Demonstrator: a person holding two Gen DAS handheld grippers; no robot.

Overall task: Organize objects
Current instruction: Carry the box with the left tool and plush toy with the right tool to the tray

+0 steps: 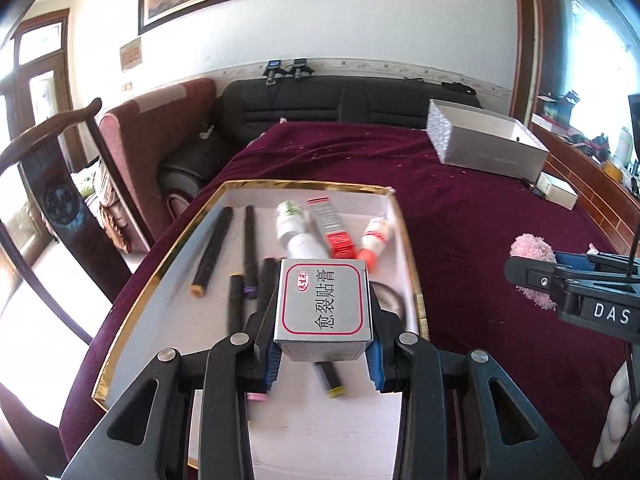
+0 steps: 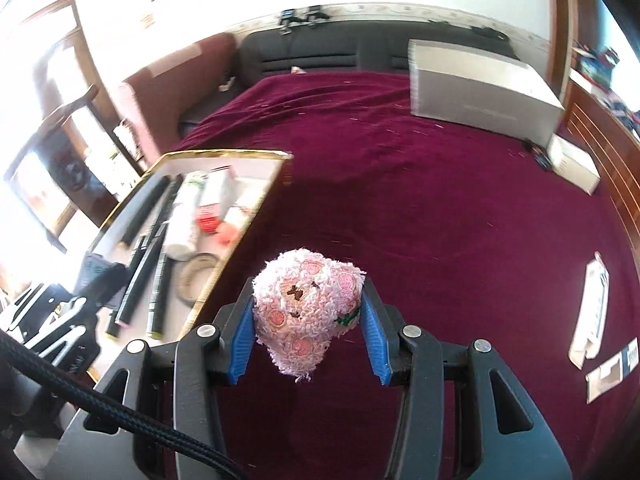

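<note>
My left gripper (image 1: 323,316) is shut on a small silver box (image 1: 324,306) with red-framed Chinese print, held above a gold-rimmed white tray (image 1: 132,308). The tray holds several black markers (image 1: 212,250), white bottles (image 1: 290,224), a red-and-grey carton (image 1: 332,224) and a tape ring. My right gripper (image 2: 308,320) is shut on a fluffy pink plush toy (image 2: 306,312), held above the maroon cloth to the right of the tray (image 2: 236,248). The right gripper and plush also show at the right edge of the left wrist view (image 1: 532,256).
A large silver box (image 1: 484,142) stands at the far right of the maroon-covered table (image 2: 440,200). A small white box (image 2: 574,164) lies beside it. Flat white packets (image 2: 592,312) lie at the right. A wooden chair (image 1: 48,184) stands left; a black sofa sits behind.
</note>
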